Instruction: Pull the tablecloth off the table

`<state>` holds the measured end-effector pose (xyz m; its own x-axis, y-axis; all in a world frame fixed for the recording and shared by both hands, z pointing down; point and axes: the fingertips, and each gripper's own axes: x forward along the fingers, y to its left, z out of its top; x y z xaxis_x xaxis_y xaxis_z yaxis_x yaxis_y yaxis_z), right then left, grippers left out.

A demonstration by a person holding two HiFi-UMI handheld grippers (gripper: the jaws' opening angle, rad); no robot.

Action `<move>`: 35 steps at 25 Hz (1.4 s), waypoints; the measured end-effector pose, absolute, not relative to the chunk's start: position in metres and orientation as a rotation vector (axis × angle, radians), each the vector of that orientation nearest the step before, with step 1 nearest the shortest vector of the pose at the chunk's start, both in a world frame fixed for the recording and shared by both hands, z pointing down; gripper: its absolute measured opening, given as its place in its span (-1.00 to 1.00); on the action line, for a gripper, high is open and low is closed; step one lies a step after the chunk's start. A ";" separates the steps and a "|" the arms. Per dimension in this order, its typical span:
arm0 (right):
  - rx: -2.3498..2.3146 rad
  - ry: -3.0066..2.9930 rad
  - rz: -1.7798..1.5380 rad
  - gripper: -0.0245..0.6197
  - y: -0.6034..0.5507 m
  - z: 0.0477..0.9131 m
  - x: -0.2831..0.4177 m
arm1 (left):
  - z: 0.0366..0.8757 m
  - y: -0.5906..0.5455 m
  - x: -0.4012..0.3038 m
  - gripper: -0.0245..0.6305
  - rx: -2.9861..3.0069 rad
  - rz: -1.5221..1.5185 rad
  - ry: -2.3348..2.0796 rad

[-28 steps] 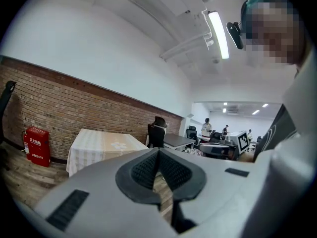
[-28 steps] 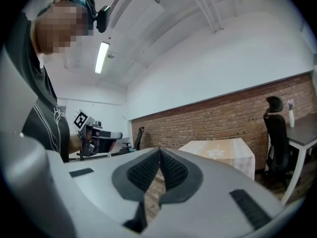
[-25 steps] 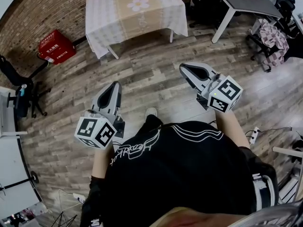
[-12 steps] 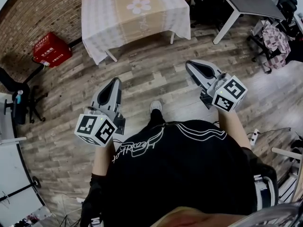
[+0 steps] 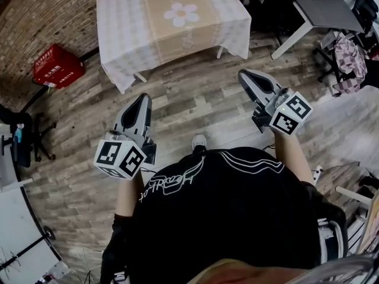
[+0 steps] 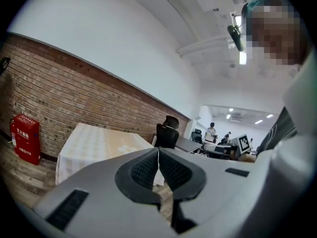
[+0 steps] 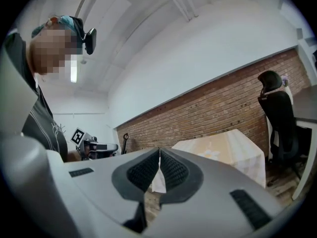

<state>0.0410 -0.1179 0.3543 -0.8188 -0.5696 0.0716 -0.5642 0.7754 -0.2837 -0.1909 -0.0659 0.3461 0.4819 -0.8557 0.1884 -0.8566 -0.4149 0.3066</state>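
Note:
A table covered with a beige and white checked tablecloth (image 5: 172,22) bearing a white flower stands ahead by the brick wall; the tablecloth (image 6: 101,145) also shows in the left gripper view, and the tablecloth (image 7: 225,150) in the right gripper view. My left gripper (image 5: 144,97) is shut and empty, short of the table's near edge. My right gripper (image 5: 244,74) is shut and empty too, below the cloth's right corner. In both gripper views the left gripper (image 6: 158,150) and the right gripper (image 7: 159,151) show pads pressed together.
A red box (image 5: 56,67) sits on the wood floor left of the table. A black office chair (image 5: 278,2) and a grey desk (image 5: 323,5) stand at the right. Another black chair (image 5: 21,135) is at far left. A bag (image 5: 349,55) lies at right.
The table has come nearer and lower in the head view as the person walked toward it. Both grippers advanced with the body, still shut.

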 end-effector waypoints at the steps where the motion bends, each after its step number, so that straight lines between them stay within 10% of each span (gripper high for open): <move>1: -0.955 2.945 -0.460 -0.93 -0.129 0.357 0.038 | 0.349 -0.076 -0.195 -0.91 2.373 0.011 -1.430; 24: -1.390 2.841 -0.563 -0.75 -0.317 0.462 0.107 | 0.458 -0.223 -0.299 -0.89 2.100 0.110 -1.696; 35: -1.735 3.010 -0.580 -0.46 -0.446 0.563 0.161 | 0.528 -0.301 -0.384 -0.35 1.858 0.169 -1.855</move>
<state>0.1610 -0.4462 0.5625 -0.4605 -0.7505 0.4739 -0.8729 0.4799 -0.0882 -0.3835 -0.3011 0.5277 0.0615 -0.9010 0.4295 -0.9637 0.0584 0.2605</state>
